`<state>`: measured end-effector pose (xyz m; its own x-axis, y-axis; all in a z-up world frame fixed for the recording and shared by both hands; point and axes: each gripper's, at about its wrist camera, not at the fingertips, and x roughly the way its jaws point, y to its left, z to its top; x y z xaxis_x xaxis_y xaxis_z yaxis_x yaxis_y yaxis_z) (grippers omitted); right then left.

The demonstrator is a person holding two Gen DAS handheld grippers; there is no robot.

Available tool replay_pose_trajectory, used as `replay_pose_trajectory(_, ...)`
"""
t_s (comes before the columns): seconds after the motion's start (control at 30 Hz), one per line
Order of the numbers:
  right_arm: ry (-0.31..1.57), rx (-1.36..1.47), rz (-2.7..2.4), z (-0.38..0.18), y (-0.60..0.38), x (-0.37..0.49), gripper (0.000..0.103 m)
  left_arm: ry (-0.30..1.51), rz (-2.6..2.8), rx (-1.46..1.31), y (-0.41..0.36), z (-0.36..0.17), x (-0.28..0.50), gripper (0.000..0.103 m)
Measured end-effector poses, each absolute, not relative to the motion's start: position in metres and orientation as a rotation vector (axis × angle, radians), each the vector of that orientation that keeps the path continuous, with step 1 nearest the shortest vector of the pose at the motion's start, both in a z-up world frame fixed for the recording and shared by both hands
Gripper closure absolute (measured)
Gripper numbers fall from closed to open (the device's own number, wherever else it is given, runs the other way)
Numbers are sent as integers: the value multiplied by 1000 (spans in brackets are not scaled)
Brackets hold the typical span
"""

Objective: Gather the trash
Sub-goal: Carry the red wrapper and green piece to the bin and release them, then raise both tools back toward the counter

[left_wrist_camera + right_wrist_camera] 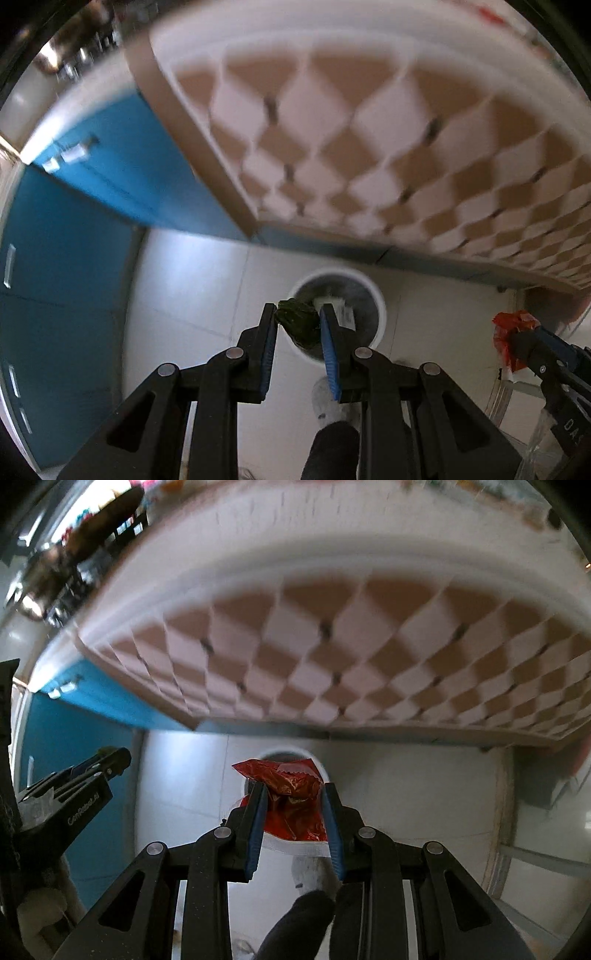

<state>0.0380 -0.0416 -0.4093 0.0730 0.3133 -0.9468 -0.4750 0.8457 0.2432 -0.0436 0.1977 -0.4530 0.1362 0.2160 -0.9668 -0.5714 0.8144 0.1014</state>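
The left gripper has its fingers clamped on a dark green wrapper directly above the white-rimmed bin on the floor — the right gripper pinches a red wrapper over it too.

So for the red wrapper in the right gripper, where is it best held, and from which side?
Across its crumpled middle, much as the right gripper has it now: fingers on the two flat faces of the red wrapper, coming from its lower edge. The foil is thin and limp, so only a pinch through the bunched part looks secure. The crimped top edge sticks out over the bin, free to drop.
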Motion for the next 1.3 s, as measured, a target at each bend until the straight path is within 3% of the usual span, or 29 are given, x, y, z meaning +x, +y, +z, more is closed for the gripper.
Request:
replay_pose_trajectory(0.3, 1522, -160, 614, -575, -13, 27, 72, 1473, 525, -557, 224, -614, -49, 83)
replay_pose_trajectory(0.63, 1653, -149, 634, -691, 16, 32, 71, 1520, 443, -700, 244, -680, -52, 79)
replay_pose_trajectory(0.67, 1670, -143, 636, -698, 18, 33, 70, 1521, 447, -695, 245, -681, -53, 75)
replay_pose_trajectory(0.73, 1688, -128, 622, -708, 20, 35, 68, 1523, 459, -681, 246, -680, -56, 51)
replay_pose_trajectory(0.77, 1702, -129, 628, -712, 22, 35, 67, 1513, 469, -680, 248, -677, -58, 32)
replay_pose_trajectory(0.8, 1712, -130, 627, -715, 24, 34, 58, 1502, 477, -681, 249, -673, -61, 22)
replay_pose_trajectory(0.83, 1710, -131, 624, -715, 24, 33, 45, 1497, 487, -677, 251, -669, -63, 18)
replay_pose_trajectory(0.9, 1703, -142, 624, -712, 24, 33, 31, 1499, 506, -656, 253, -660, -68, 2)
replay_pose_trajectory(1.03, 1648, -249, 600, -695, 25, 31, 3, 1491, 558, -589, 254, -634, -79, 0)
replay_pose_trajectory(1.3, 1553, -401, 555, -621, 26, 18, 0, 1475, 588, -529, 244, -555, -102, 0)
